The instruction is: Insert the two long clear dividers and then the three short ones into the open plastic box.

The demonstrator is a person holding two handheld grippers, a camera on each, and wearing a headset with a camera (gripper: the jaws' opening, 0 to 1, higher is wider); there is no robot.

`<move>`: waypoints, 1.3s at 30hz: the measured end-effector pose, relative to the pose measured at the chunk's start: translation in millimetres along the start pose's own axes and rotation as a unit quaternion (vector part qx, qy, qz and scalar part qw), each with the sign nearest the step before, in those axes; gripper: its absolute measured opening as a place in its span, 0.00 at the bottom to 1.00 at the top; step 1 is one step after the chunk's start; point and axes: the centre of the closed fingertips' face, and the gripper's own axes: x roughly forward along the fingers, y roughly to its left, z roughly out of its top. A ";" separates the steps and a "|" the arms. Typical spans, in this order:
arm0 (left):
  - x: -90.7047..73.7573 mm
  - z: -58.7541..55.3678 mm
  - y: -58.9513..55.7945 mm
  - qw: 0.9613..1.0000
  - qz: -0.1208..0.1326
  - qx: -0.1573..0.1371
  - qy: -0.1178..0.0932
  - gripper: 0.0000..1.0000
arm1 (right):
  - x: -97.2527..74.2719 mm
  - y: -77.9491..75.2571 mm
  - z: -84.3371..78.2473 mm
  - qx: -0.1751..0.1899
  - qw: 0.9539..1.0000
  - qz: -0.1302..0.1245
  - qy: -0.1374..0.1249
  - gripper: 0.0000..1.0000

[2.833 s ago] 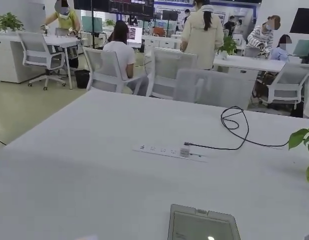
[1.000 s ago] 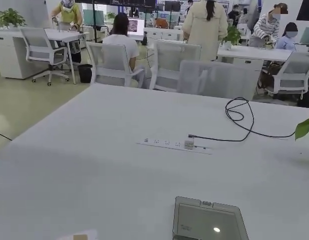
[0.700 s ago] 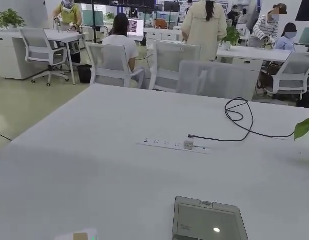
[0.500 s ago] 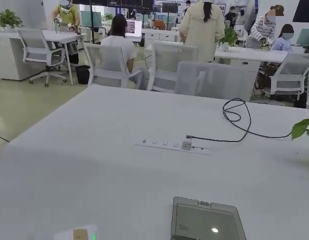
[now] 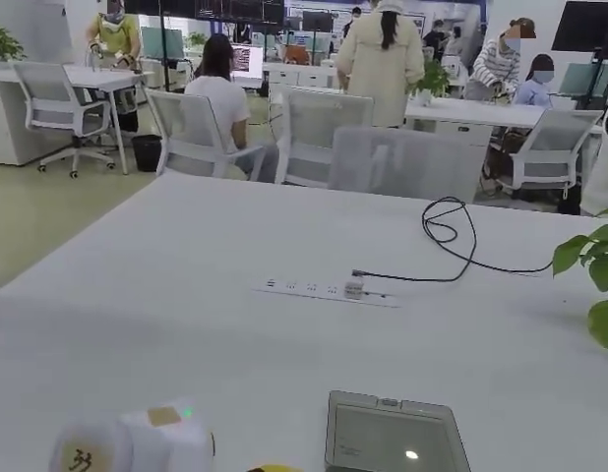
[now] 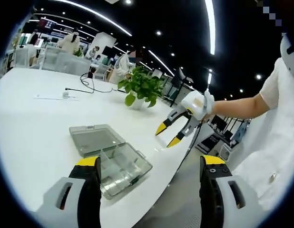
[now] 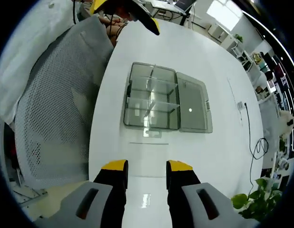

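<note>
Left tongs [image 6: 149, 160] gape wide, right tongs [image 7: 146, 165] narrow, both empty. The open plastic box [image 7: 156, 102] sits on the surface [image 5: 235, 344] between them. The head view has dipped since earlier; more of what are probably the left tongs shows at its lower edge.

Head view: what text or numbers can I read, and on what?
"33": on a round tag on a hand-held gripper, bottom left.
Screens at the back: too blurred to read.
Power strip markings: too small to read.
</note>
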 end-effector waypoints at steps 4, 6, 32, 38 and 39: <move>8.8 5.2 -8.3 0.999 -0.014 -0.038 -0.006 0.81 | -15.0 -0.2 25.5 -0.008 1.000 -0.011 -0.014 0.33; 13.8 8.1 -11.3 0.998 -0.019 -0.054 -0.010 0.78 | -22.0 0.0 39.0 -0.015 1.000 -0.017 -0.020 0.33; 60.6 0.4 -47.2 0.975 -0.083 -0.207 0.023 0.17 | -50.5 15.3 117.0 -0.052 0.997 -0.030 -0.050 0.33; 61.5 -0.7 -51.0 0.973 -0.090 -0.213 0.027 0.08 | -50.4 17.2 117.8 -0.056 0.997 -0.030 -0.047 0.33; 61.6 -0.5 -51.6 0.972 -0.091 -0.213 0.026 0.07 | -50.3 17.3 117.8 -0.056 0.997 -0.029 -0.047 0.33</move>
